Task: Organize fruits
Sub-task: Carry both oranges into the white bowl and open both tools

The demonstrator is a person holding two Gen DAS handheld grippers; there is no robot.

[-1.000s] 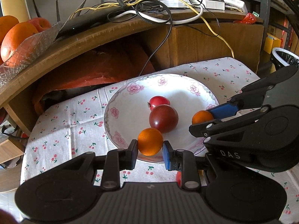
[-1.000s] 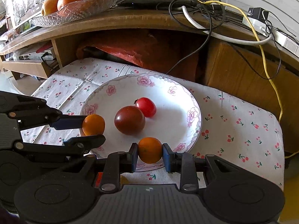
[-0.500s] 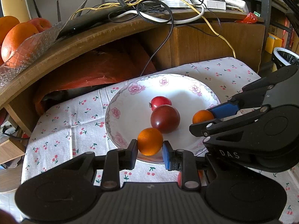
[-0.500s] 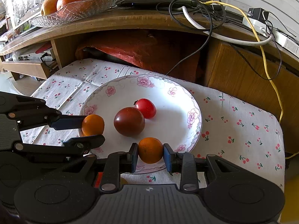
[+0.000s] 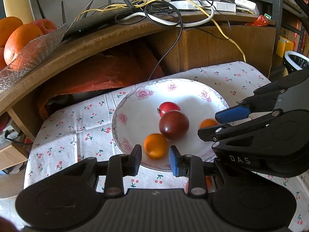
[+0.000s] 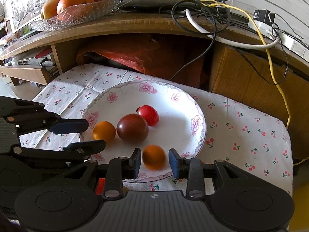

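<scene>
A flowered white plate (image 5: 135,96) (image 6: 200,116) on a cherry-print cloth holds a dark red tomato (image 5: 173,124) (image 6: 132,127) and a smaller bright red one (image 5: 169,107) (image 6: 148,115). Two small oranges lie on the plate's near side. My left gripper (image 5: 156,159) is open, its pads standing clear on either side of one orange (image 5: 155,148) (image 6: 104,131). My right gripper (image 6: 154,163) is open around the other orange (image 6: 154,159) (image 5: 207,123), which looks blurred. Each gripper shows side-on in the other's view.
A wooden shelf (image 6: 135,22) overhangs the back of the cloth. It carries a glass bowl (image 6: 77,13) of oranges and an apple, plus tangled cables (image 5: 164,13). A red bag (image 5: 100,71) fills the space under the shelf. The cloth drops off at right (image 6: 285,135).
Both grippers have opened and let go of their oranges, which now rest on the plate. The left orange sits a little farther in, close to the dark tomato.
</scene>
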